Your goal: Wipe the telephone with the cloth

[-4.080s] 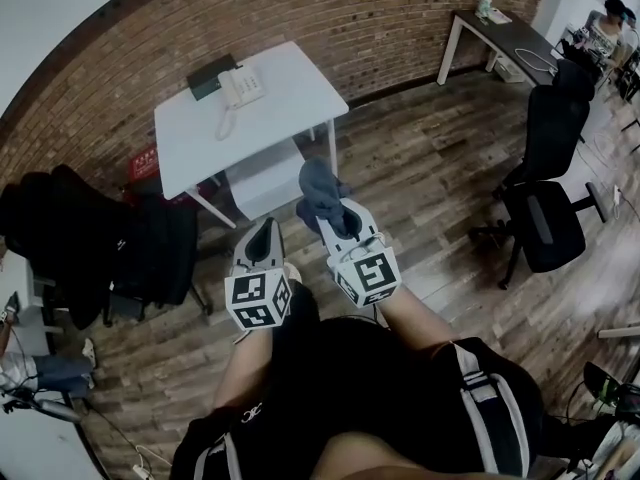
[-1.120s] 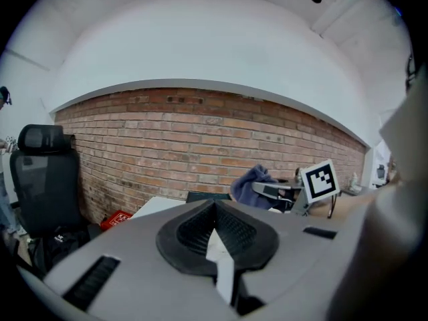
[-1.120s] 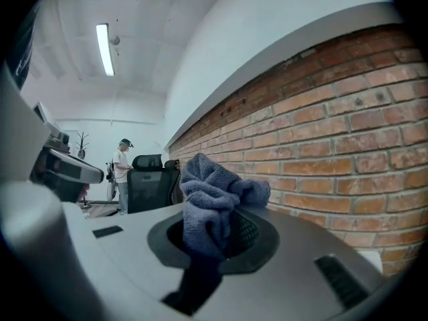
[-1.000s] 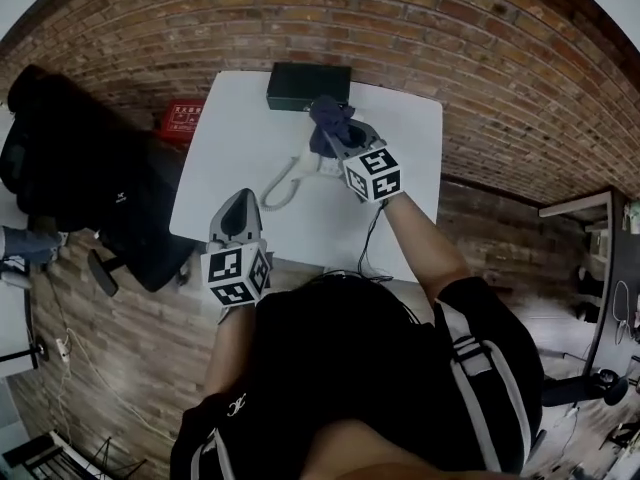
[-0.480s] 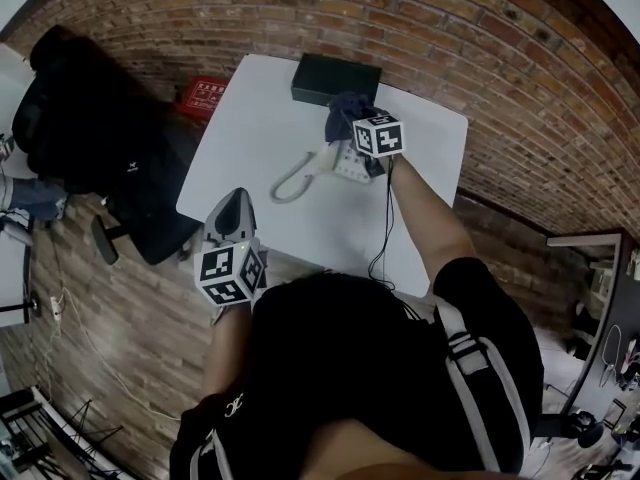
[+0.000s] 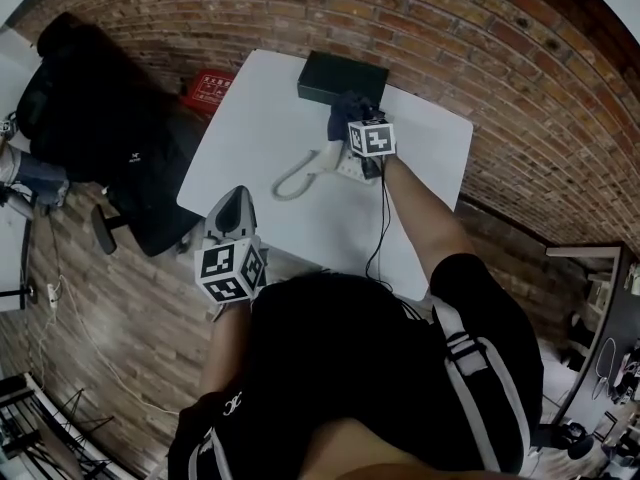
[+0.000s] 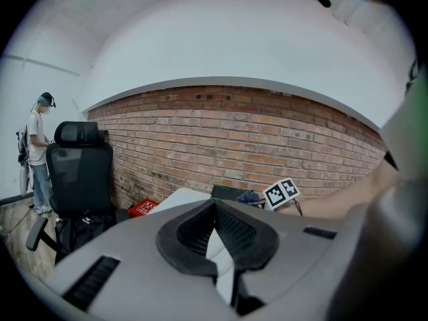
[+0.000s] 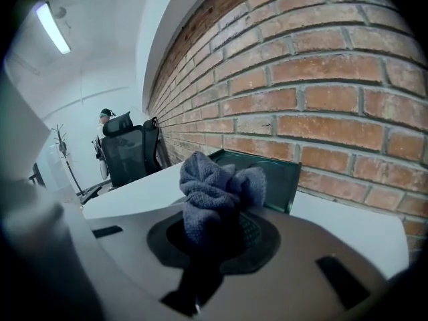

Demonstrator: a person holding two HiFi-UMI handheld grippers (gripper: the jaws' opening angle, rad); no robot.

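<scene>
Head view, asks the first: why does the person reach so far with the right claw (image 6: pixel 349 118) and hold the left claw (image 6: pixel 234 206) back?

The second: The white telephone (image 6: pixel 343 164) sits towards the far side of the desk (image 6: pixel 250 118), just in front of a black box (image 6: pixel 342 78) by the brick wall. The right arm is stretched out so that the cloth (image 6: pixel 345 108) hangs over the telephone's far end. The left claw is at the near edge of the desk, off to the side. That looks like a way to leave the wiping arm room.

The first: How does the right claw stand?

The second: In the right gripper view it is clenched on the dark blue cloth (image 8: pixel 217 189). The cloth bunches up out of the pads and points at the black box (image 8: pixel 267 176). No view settles whether the cloth is pressing on the telephone or is just above it. The claw and the bunched cloth cover the spot.

The first: And the left claw (image 7: pixel 217 236)?

The second: The left gripper view shows its pads drawn together with nothing between them. It touches nothing and points over the desk (image 7: pixel 180 196) towards the wall.

The first: So what is the step?

The second: Most likely the start of the wipe. A white curved piece (image 6: pixel 293 179), handset or cord, lies left of the telephone and could snag the cloth.
</scene>
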